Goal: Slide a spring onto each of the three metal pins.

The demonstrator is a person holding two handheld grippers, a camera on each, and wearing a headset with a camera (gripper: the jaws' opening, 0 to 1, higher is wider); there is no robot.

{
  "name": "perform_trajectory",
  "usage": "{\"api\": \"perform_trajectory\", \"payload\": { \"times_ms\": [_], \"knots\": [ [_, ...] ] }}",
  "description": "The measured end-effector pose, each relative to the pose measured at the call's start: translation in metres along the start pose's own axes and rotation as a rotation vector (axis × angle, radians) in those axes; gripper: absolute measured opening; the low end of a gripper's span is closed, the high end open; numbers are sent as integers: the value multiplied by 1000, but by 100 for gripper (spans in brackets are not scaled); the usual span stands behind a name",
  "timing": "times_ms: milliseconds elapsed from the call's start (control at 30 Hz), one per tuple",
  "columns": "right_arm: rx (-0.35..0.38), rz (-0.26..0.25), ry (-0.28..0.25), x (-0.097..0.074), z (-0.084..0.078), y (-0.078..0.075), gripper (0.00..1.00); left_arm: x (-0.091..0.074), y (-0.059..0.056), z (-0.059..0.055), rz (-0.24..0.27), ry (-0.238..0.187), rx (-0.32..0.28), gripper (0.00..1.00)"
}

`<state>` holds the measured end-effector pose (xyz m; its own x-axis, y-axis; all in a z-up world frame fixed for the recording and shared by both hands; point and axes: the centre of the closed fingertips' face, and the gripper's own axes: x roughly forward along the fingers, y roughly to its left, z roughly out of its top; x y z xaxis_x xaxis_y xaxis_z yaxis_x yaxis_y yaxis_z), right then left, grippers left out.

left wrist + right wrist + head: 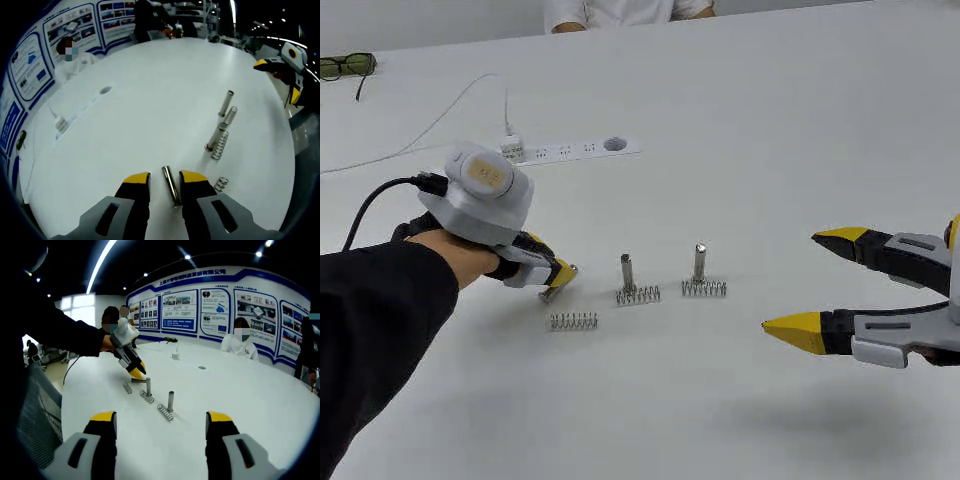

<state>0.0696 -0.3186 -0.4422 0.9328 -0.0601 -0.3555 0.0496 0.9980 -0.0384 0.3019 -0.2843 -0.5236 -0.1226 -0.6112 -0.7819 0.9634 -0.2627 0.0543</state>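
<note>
Two metal pins [627, 272] [699, 262] stand upright mid-table, each with a spring [638, 295] [704, 288] lying at its base. A third spring [573, 321] lies loose in front. The third pin [171, 186] lies flat on the table between the yellow fingers of my left gripper [165, 179], and a gap shows beside it. In the head view the left gripper [560, 277] points down at that pin [552, 291]. My right gripper [815, 285] hovers wide open to the right of the pins, holding nothing. In its own view, the right gripper [162, 420] faces the upright pins [170, 401].
A white power strip [570, 152] with a cable lies behind the pins. Glasses [345, 66] rest at the far left corner. A person [620, 12] sits at the table's far edge. The table [770, 130] is a wide white surface.
</note>
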Motion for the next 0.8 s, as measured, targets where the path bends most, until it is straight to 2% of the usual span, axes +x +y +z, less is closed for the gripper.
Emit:
{"api": "perform_trajectory", "payload": {
  "times_ms": [267, 367, 800],
  "knots": [
    [-3, 6, 4, 1, -1, 1, 73, 7, 1, 3, 14, 42, -14, 17],
    [-1, 3, 1, 1, -1, 0, 73, 8, 1, 0, 21, 73, -19, 15],
    [-3, 5, 1, 0, -2, 0, 73, 14, -2, -4, 20, 149, -35, 12]
  ]
}}
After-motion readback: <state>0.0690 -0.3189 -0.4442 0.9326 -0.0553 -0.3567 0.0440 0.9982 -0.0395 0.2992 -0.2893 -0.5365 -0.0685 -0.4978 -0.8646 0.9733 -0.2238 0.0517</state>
